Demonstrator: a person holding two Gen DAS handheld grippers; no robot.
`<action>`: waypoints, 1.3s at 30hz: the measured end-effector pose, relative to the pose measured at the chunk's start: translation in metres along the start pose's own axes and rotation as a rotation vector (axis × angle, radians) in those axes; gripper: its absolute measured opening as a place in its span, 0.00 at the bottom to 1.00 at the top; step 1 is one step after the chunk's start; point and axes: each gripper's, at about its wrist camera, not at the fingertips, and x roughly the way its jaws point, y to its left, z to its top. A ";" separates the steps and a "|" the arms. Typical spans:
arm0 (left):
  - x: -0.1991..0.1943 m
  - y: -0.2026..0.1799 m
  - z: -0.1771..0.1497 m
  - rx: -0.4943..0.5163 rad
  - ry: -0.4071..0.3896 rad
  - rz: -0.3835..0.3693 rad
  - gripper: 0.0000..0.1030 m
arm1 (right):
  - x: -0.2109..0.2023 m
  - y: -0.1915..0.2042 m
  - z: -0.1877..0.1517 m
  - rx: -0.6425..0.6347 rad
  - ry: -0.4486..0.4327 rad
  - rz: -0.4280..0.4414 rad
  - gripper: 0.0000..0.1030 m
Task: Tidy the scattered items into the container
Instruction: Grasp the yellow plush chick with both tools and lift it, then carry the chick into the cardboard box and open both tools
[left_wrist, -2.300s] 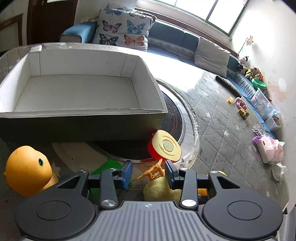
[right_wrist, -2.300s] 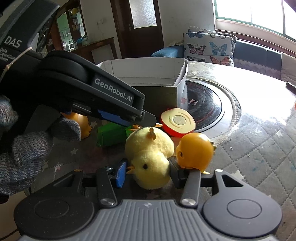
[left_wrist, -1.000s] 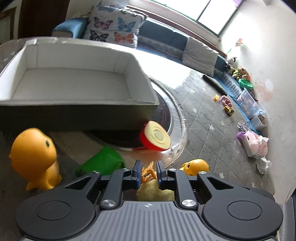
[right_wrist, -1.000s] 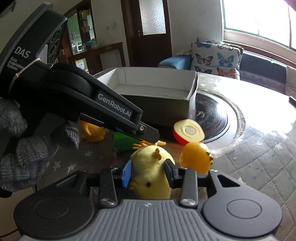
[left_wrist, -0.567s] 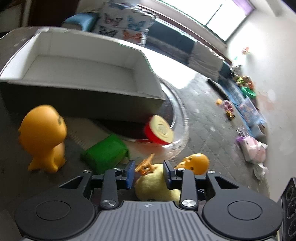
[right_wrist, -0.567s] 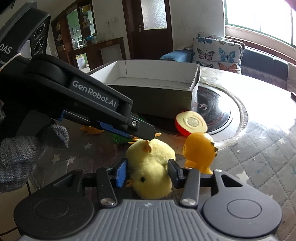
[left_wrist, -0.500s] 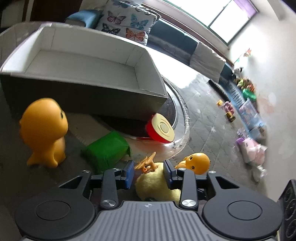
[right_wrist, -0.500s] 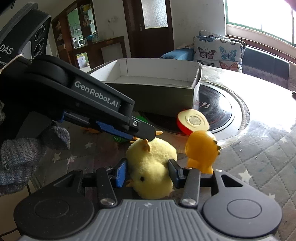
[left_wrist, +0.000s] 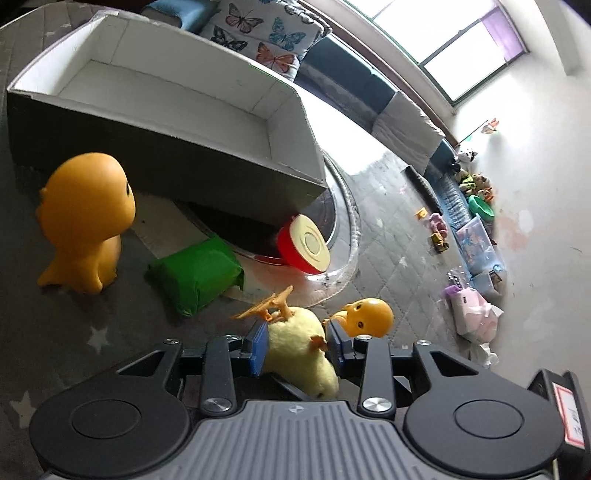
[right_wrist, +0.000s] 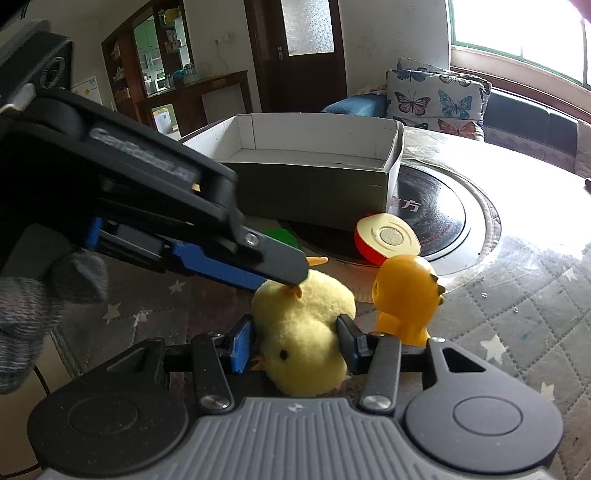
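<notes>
A yellow plush chick lies on its side on the grey quilted table. My right gripper is shut on it, both pads against its sides. My left gripper reaches in from the left onto the chick's back, by its orange feet. Seen from the left wrist, the chick fills the gap of my left gripper, which stands open with its pads alongside the body. The open cardboard box stands behind, white inside and with nothing in it.
Scattered in front of the box are a large orange duck figure, a green packet and a red-and-cream round toy. A small orange figure stands just right of the chick. A grey-gloved hand holds the left gripper.
My left gripper let go of the chick's orange feet, opened, rolled a little and came down over its body. My right gripper eased its squeeze, and the chick sits lower.
</notes>
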 end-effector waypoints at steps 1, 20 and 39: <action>0.002 0.000 0.001 -0.002 0.001 0.002 0.37 | -0.001 0.000 -0.001 0.000 0.000 0.000 0.47; -0.038 -0.027 0.032 0.110 -0.141 -0.028 0.33 | -0.026 0.005 0.038 -0.036 -0.151 -0.018 0.44; 0.019 -0.012 0.157 0.081 -0.241 0.024 0.33 | 0.067 -0.045 0.153 -0.102 -0.136 -0.037 0.40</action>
